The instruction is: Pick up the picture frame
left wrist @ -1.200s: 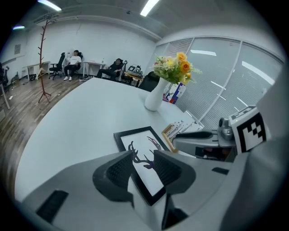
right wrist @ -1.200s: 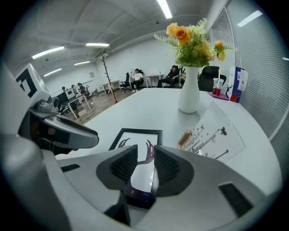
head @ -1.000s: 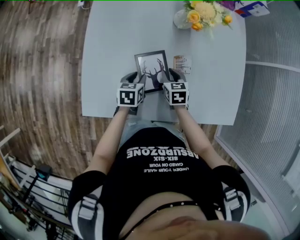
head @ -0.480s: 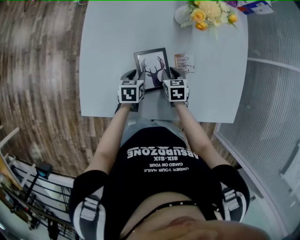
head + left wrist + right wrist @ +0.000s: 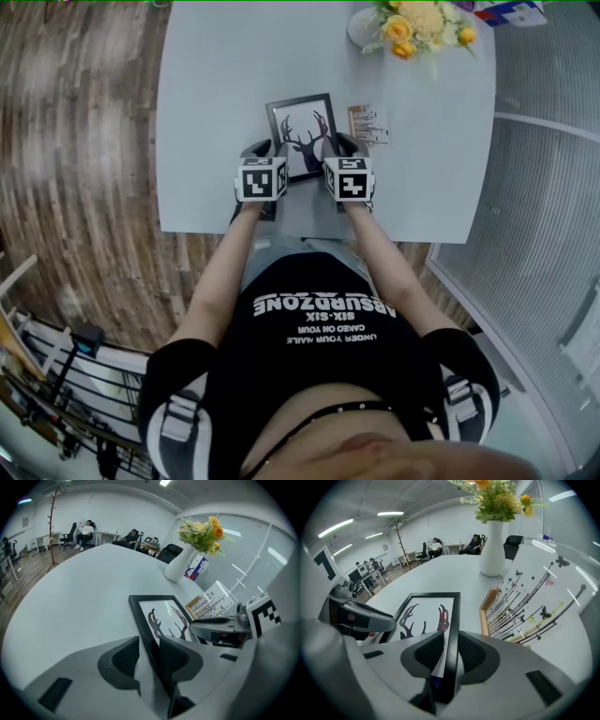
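Note:
The picture frame [image 5: 302, 131], black-edged with a dark antler print, lies flat on the grey table [image 5: 216, 94]. My left gripper [image 5: 270, 150] straddles its left edge near the front corner. In the left gripper view the frame [image 5: 161, 616] runs between the jaws of that gripper [image 5: 149, 653], with a thin gap at the left pad. My right gripper [image 5: 337, 145] straddles the right edge. There the frame [image 5: 426, 616] passes between the jaws of the right gripper [image 5: 450, 651], which are closing, the pads very near the rail.
A printed card [image 5: 366, 125] stands just right of the frame, close beside the right gripper. A white vase of yellow flowers [image 5: 408, 23] sits at the far side, a colourful box [image 5: 511, 11] beyond it. The table's near edge is just behind both grippers.
Both grippers have sunk a little onto the frame's side edges. The frame has not moved on the table.

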### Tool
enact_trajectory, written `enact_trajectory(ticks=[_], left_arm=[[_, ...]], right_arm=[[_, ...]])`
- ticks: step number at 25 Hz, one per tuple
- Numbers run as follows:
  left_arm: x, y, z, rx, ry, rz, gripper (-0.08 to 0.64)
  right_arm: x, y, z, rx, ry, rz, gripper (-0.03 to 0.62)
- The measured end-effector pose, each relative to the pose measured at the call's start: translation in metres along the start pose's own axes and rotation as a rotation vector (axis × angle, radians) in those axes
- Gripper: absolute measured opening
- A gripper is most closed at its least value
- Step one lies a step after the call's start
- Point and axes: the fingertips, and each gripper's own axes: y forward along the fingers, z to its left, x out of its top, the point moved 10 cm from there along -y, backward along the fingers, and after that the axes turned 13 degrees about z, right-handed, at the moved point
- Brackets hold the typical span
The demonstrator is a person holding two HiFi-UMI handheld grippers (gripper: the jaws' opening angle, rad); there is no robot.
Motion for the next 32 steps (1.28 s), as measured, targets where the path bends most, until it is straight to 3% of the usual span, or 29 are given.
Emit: enact_trajectory(ticks=[11,32], left_arm=[[0.004,0.000,0.002,0.010,0.018,0.030,0.120],[0.013,-0.029,0.015,0.015,-0.056,0.007,0.103]], right_arm=[[0.005,0.000,0.002,0.021,0.019,0.010,0.095],[0.022,-0.013,0.014,0.079,0.025,-0.023,0.078]])
